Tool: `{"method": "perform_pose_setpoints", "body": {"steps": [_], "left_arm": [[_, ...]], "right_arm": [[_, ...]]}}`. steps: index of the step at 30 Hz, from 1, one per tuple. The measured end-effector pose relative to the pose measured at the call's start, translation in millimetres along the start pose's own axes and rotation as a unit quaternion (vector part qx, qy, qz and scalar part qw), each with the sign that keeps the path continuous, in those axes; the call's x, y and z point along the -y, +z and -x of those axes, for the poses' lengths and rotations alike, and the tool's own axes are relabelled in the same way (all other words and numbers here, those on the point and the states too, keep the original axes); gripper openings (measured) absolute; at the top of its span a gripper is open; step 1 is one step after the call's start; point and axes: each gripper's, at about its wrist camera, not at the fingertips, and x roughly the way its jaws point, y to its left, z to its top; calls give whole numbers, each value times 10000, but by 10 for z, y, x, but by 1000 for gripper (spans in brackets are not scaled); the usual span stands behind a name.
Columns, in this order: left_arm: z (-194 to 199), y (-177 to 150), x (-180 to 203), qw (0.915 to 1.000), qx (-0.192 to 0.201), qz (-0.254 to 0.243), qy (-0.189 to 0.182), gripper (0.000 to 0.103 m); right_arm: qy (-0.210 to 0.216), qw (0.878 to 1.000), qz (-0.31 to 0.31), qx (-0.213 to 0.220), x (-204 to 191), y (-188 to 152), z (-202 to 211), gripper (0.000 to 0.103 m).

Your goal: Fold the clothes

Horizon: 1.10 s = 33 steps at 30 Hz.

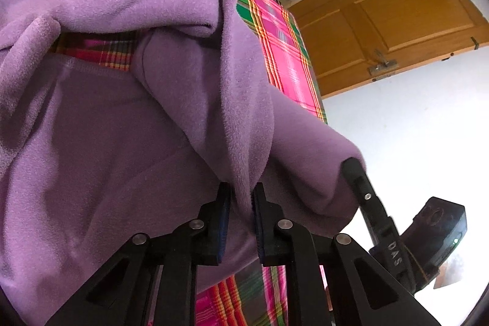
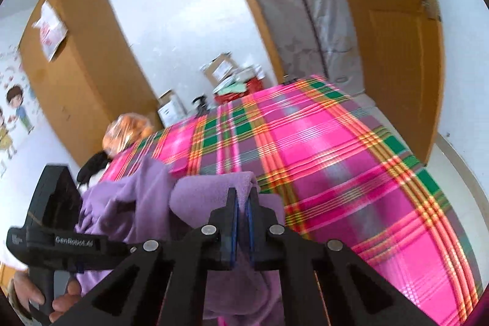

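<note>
Purple fleece garment (image 1: 122, 127) is pinched by left gripper (image 1: 242, 197) and right gripper (image 2: 242, 200) over pink plaid tablecloth (image 2: 336, 158).

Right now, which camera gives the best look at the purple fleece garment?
The left wrist view: the purple fleece garment fills most of it, folds and a stitched hem clear, a ridge pinched in the left gripper. The right wrist view shows only a blurred bunch around the right gripper.

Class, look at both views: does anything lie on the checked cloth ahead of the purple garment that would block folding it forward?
Nothing visible does. Both the left tool and right tool grip the purple garment, and the checked cloth ahead looks bare; clutter sits only at its far edge.
</note>
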Motion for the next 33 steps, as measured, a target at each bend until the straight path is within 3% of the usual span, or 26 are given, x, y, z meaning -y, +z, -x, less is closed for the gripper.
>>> {"method": "perform_pose_setpoints", "body": {"steps": [7, 14, 18, 20, 25, 30, 33], "left_arm": [[55, -49, -4, 10000, -7, 26, 12, 12], [123, -87, 14, 10000, 12, 15, 19, 12], [-113, -54, 147, 10000, 8, 16, 18, 12], [120, 11, 188, 10000, 5, -3, 1, 12], [-90, 137, 295, 10000, 2, -55, 8, 12], [-317, 106, 78, 10000, -21, -33, -16, 12], [-455, 131, 53, 10000, -28, -51, -23, 12]], "right_arm": [[-232, 9984, -470, 214, 275, 54, 97, 6], [-612, 9965, -513, 267, 428, 18, 86, 6], [-853, 9948, -533, 182, 524, -39, 48, 6], [-943, 9939, -546, 154, 557, -61, 38, 6], [-1160, 9916, -543, 201, 585, -118, 57, 6], [-1373, 9882, -534, 419, 581, -136, 133, 6], [-1477, 9871, -508, 338, 576, -139, 115, 7]]}}
